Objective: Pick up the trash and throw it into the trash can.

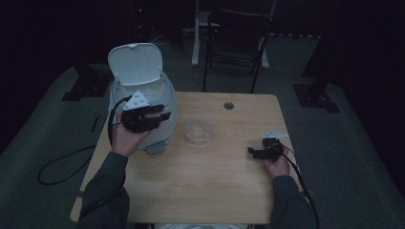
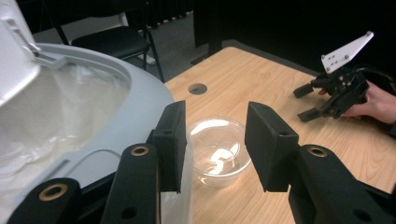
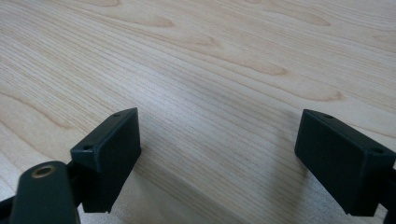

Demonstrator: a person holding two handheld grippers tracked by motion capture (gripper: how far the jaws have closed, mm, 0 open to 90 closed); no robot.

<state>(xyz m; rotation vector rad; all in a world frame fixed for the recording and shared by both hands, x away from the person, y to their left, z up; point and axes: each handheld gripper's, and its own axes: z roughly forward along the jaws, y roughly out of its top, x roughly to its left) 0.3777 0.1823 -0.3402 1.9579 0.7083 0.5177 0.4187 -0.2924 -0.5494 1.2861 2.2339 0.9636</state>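
A white bin (image 1: 165,102) with its lid (image 1: 133,62) swung up stands at the table's left, lined with a pale bag (image 2: 60,112). A clear plastic bowl (image 1: 198,130) sits mid-table, right of the bin. My left gripper (image 1: 163,111) is held in the air at the bin's front rim, pointing right. In the left gripper view this gripper (image 2: 215,126) is open with nothing between its jaws, and the bowl (image 2: 217,151) lies beyond the gap. My right gripper (image 1: 252,151) rests low near the table's right edge. It (image 3: 219,154) is open over bare wood.
The wooden table (image 1: 215,191) has a round cable hole (image 1: 229,105) near its far edge. A dark folding chair (image 1: 239,33) stands behind the table. A black cable (image 1: 57,167) loops on the floor at the left.
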